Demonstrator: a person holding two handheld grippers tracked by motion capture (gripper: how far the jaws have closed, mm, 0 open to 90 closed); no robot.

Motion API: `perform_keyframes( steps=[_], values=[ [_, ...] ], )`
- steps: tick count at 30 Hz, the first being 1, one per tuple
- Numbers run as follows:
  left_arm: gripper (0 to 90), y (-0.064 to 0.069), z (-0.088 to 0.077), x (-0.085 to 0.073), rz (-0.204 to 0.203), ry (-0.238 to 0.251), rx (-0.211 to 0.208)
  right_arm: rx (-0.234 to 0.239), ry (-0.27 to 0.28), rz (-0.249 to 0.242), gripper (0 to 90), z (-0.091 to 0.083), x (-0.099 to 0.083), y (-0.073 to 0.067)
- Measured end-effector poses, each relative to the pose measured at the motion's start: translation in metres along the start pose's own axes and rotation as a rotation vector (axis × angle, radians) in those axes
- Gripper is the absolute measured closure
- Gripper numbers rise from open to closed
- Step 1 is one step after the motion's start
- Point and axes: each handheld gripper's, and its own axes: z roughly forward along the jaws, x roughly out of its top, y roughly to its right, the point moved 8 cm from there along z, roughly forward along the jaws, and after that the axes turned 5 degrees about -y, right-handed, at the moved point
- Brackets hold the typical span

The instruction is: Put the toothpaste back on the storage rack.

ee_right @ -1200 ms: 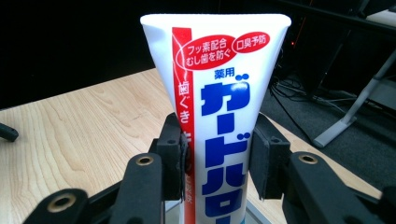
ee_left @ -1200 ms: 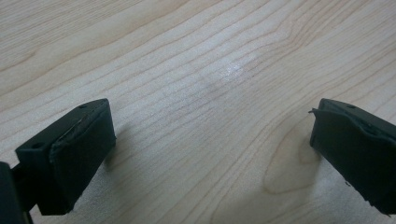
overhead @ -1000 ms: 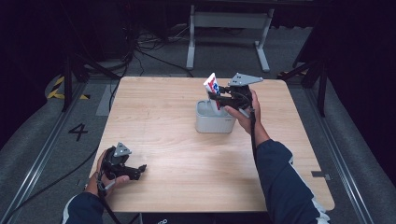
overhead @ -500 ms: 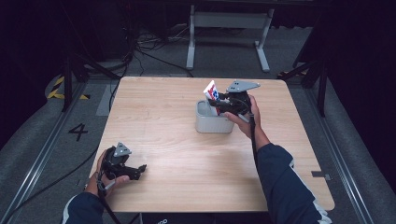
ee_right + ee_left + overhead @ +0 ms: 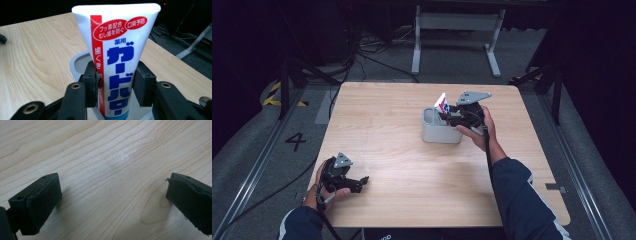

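Your left gripper (image 5: 112, 202) looks down along its two black fingers at bare wood; one finger (image 5: 37, 205) rises from the lower left of the view, the other (image 5: 190, 202) from the lower right, and they stand wide apart with nothing between them but the counter (image 5: 107, 157); its pale grain runs in long slanting lines, a darker oval knot sits just beside the right finger, and a faint bright sheen lies farther up; each finger throws a soft shadow on the wood close beneath it.
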Motion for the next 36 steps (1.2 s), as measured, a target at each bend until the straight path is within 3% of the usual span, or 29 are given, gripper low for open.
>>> perform_keyframes(
  steps=[15, 36],
  values=[
    [0.5, 0.000, 0.000, 0.000, 0.000, 0.000, 0.000, 0.006, -0.055, 0.007, 59.8, 0.000, -0.016, 0.002],
    [0.6, 0.000, 0.000, 0.000, 0.000, 0.000, 0.000, 0.026, -0.043, 0.016, 56.3, -0.008, -0.020, 0.001]
  ],
)
